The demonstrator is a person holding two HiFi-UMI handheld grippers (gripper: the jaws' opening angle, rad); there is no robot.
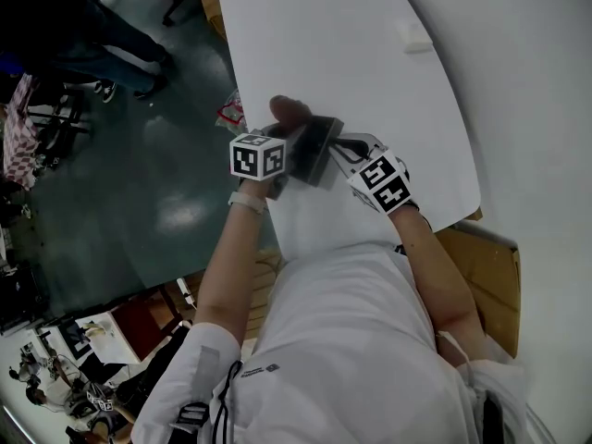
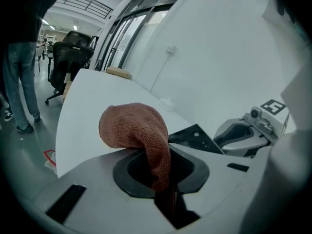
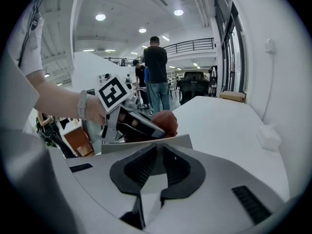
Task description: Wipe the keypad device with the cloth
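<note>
White short-sleeved shirt (image 1: 361,340). Pale band (image 1: 248,202) on left wrist, possibly a watch. Left gripper (image 2: 163,174) and right gripper (image 3: 157,167): grey shells, black pads (image 3: 139,168), black-and-white marker cubes (image 1: 257,156).

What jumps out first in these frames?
The rust-brown cloth bunched up in the left gripper, whose jaws are clamped on its tail. Next, the flat dark keypad device, pinched edge-on in the right gripper. Both grippers are held close together over the edge of the white table.
</note>
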